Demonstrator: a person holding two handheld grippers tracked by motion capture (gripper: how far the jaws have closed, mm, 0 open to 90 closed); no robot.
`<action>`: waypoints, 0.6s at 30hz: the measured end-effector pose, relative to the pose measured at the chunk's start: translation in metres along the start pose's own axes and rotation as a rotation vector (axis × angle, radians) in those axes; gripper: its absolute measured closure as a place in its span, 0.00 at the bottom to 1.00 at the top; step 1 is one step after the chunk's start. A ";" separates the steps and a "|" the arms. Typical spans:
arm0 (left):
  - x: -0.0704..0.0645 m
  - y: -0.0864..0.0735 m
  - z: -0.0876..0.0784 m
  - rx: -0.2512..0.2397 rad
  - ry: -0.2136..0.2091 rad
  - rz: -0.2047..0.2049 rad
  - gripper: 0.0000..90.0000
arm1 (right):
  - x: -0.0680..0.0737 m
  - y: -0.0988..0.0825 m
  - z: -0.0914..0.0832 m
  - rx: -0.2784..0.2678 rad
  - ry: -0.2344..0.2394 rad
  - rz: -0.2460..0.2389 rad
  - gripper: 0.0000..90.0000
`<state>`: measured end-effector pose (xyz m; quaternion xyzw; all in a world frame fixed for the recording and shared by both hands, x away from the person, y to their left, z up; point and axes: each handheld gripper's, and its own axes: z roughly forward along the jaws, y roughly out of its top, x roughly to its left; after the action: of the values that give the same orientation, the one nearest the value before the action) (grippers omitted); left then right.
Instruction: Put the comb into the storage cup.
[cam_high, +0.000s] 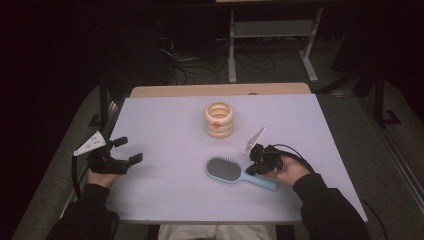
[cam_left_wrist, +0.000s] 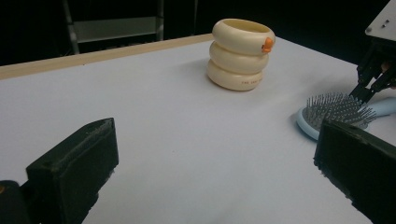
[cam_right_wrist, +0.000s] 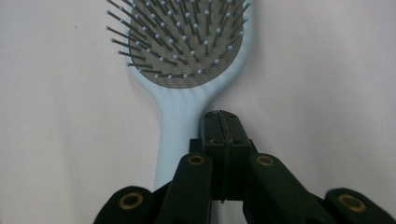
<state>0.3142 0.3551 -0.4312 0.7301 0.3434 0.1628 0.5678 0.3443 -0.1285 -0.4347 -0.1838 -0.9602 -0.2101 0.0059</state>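
A light blue hairbrush (cam_high: 235, 172) lies bristles up on the white table (cam_high: 170, 125), its handle pointing toward the person's right hand. My right gripper (cam_high: 252, 167) is shut, jaws pressed together with nothing between them, and hovers just over the handle near the brush's neck (cam_right_wrist: 180, 112). In the right gripper view the closed tips (cam_right_wrist: 222, 123) sit beside the handle, not around it. My left gripper (cam_high: 131, 150) rests open at the table's left edge, with only bare table between its jaws (cam_left_wrist: 219, 163). From there the hairbrush (cam_left_wrist: 334, 112) and the right gripper (cam_left_wrist: 369, 91) show at far right.
A cream holder made of three stacked rings (cam_high: 219, 120) with a small orange mark stands upright at the table's middle back (cam_left_wrist: 240, 53). A wooden strip (cam_high: 220, 90) borders the far edge. Cables and a metal shelf frame (cam_high: 272, 30) lie on the dark floor beyond.
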 end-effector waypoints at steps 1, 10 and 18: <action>0.000 0.000 0.000 0.000 0.000 0.000 0.00 | 0.000 0.000 -0.001 0.000 -0.002 0.002 0.99; 0.000 0.000 0.000 0.002 -0.001 -0.002 0.00 | -0.003 -0.004 -0.014 -0.051 -0.013 0.037 0.99; 0.000 0.000 0.000 0.007 -0.001 -0.003 0.00 | -0.001 -0.003 -0.027 -0.078 -0.022 0.033 0.99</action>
<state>0.3144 0.3548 -0.4316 0.7316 0.3447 0.1605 0.5658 0.3423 -0.1424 -0.4115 -0.2021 -0.9481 -0.2454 -0.0084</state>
